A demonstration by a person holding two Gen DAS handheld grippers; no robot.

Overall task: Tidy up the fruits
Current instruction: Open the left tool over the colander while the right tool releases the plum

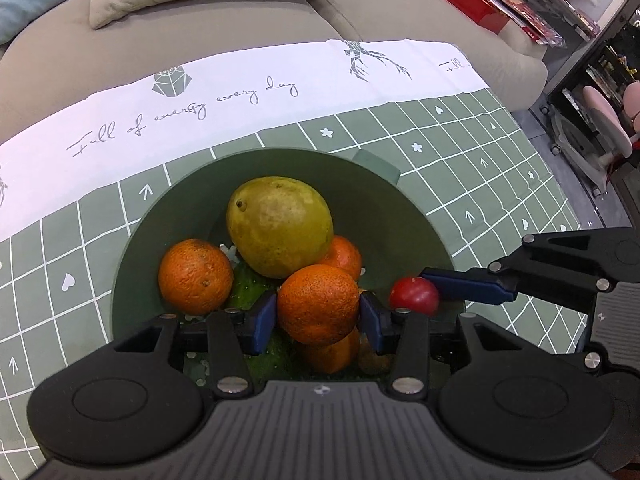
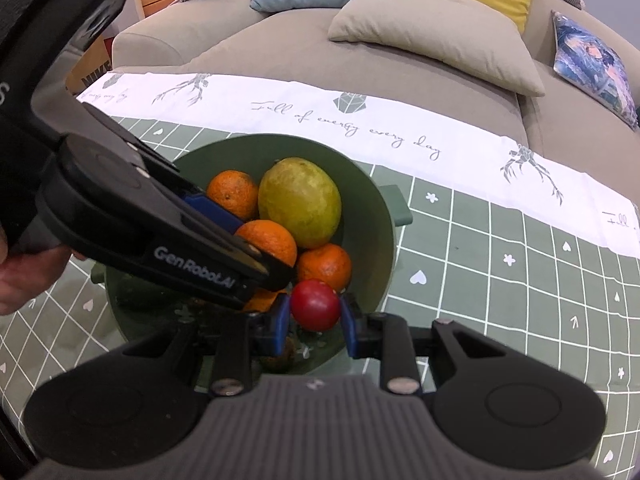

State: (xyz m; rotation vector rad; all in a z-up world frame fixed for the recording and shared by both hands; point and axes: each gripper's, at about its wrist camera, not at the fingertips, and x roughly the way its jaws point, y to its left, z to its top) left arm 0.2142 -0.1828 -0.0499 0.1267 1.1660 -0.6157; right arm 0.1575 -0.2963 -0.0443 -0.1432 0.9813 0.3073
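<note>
A green bowl [image 1: 400,208] on the table holds a large yellow-green fruit [image 1: 280,226], several oranges and something dark green underneath. My left gripper [image 1: 318,312] is shut on an orange [image 1: 318,304] over the bowl's near side. My right gripper [image 2: 314,312] is shut on a small red fruit [image 2: 316,304] over the bowl's near rim [image 2: 384,216]. The red fruit also shows in the left wrist view [image 1: 414,296], with the right gripper's blue finger [image 1: 468,286] against it. The left gripper's body [image 2: 160,220] crosses the right wrist view above the oranges.
The table has a green grid cloth [image 1: 460,160] with a white printed band [image 1: 240,100] along its far edge. A beige sofa [image 2: 400,72] with cushions stands behind it. A pink chair [image 1: 600,128] and shelves are at the far right.
</note>
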